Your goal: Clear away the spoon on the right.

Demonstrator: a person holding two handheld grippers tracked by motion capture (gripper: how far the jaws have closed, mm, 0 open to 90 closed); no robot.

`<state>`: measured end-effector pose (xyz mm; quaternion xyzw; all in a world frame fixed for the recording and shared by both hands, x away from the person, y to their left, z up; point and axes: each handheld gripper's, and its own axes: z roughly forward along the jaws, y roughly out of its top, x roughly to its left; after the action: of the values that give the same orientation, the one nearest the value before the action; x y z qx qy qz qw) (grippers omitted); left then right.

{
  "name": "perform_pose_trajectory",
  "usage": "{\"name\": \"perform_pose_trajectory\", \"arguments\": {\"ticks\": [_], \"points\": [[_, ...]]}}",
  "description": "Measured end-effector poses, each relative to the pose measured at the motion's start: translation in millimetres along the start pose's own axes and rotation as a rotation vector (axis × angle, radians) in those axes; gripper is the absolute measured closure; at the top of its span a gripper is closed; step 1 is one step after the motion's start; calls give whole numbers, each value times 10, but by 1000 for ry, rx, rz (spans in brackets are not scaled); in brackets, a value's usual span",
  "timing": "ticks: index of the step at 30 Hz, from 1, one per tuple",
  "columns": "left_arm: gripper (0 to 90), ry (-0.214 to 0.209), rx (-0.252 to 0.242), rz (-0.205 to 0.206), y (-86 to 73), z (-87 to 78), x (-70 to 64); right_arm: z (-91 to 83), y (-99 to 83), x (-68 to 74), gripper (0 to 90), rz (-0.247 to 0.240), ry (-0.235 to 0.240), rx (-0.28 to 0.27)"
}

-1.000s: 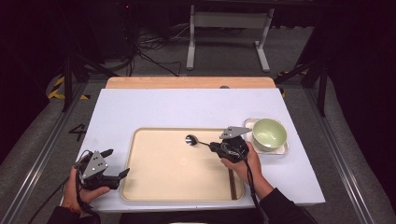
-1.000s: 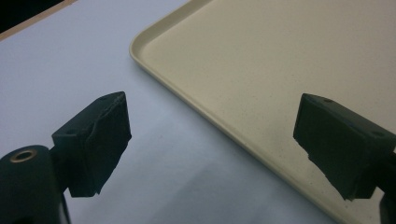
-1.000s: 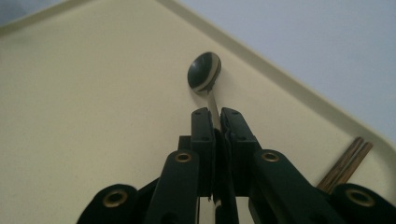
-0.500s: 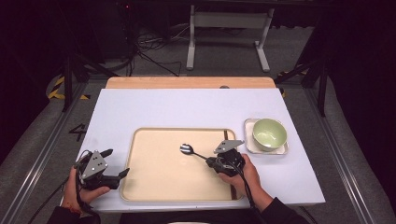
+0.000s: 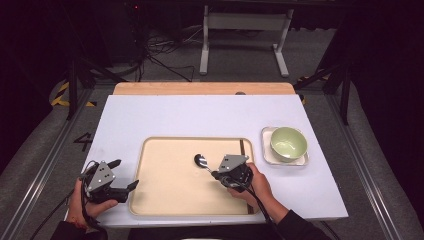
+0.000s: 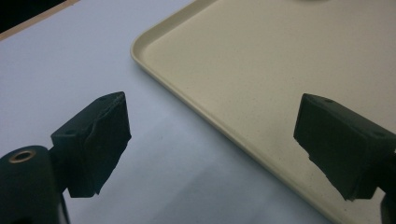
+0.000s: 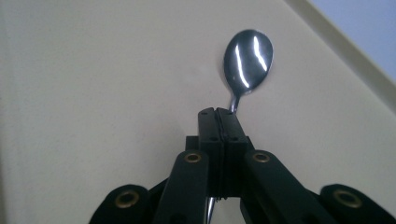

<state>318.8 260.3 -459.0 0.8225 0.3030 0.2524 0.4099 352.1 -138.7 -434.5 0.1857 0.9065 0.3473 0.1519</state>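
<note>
The right claw (image 5: pixel 216 174) sits over the beige tray (image 5: pixel 165 200), a little toward 4 o'clock from the tray's middle, and it is clenched on the handle of a metal spoon (image 5: pixel 201 161). In the high view the person's right hand (image 5: pixel 252 185) comes up from the table's 6 o'clock edge, forearm slanting toward 11 o'clock, fingers wrapped round the claw's body with the grey three-cornered plate on top. The claw points toward 10 o'clock, and the spoon runs on in the same line, its bowl at the far end, near the tray's middle.

In the right gripper view the two black jaws of the right claw (image 7: pixel 218 122) are pressed flat together with the thin handle pinched between them; the spoon (image 7: pixel 247 58) bowl shines just past the tips, toward 1 o'clock, above the tray (image 7: pixel 93 84) floor. Whether the bowl touches the tray I cannot tell.

The left claw (image 5: pixel 126 175) rests at the table's 7 o'clock corner, just beside the tray's left rim. The left hand (image 5: pixel 82 202) grips it from below, wrist near the table's edge, the claw aimed toward 3 o'clock. It is released: in the left gripper view the left claw (image 6: pixel 212 149) has its jaws standing wide apart, one over the white table (image 6: pixel 70 60), the other over the tray (image 6: pixel 261 60), holding nothing.

At 3 o'clock from the tray, just beside it, a pale green bowl (image 5: pixel 288 142) stands on a small square plate (image 5: pixel 266 156).
</note>
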Motion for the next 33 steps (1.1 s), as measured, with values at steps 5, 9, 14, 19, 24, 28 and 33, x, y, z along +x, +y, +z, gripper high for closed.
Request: {"name": "perform_pose_trajectory", "arguments": {"ticks": [5, 9, 14, 19, 24, 28, 33], "points": [[117, 0, 1, 0, -1, 1, -3, 228, 123, -47, 900, -61, 52, 4], [117, 1, -1, -8, -13, -12, -2, 334, 108, -88, 900, -40, 57, 31], [117, -1, 1, -4, -9, -12, -9, 293, 65, -173, 900, 18, 11, 50], [118, -3, 1, -6, -8, -9, -11, 227, -10, -272, 900, 74, -28, 63], [118, -1, 0, -3, -10, -18, -9, 142, -108, -344, 900, 105, -47, 63], [119, -1, -4, -4, -8, -17, -14, 76, -170, -364, 900, 101, -45, 69], [119, -2, -3, -4, -7, -14, -14, -16, -266, -384, 900, 108, -50, 68]]}}
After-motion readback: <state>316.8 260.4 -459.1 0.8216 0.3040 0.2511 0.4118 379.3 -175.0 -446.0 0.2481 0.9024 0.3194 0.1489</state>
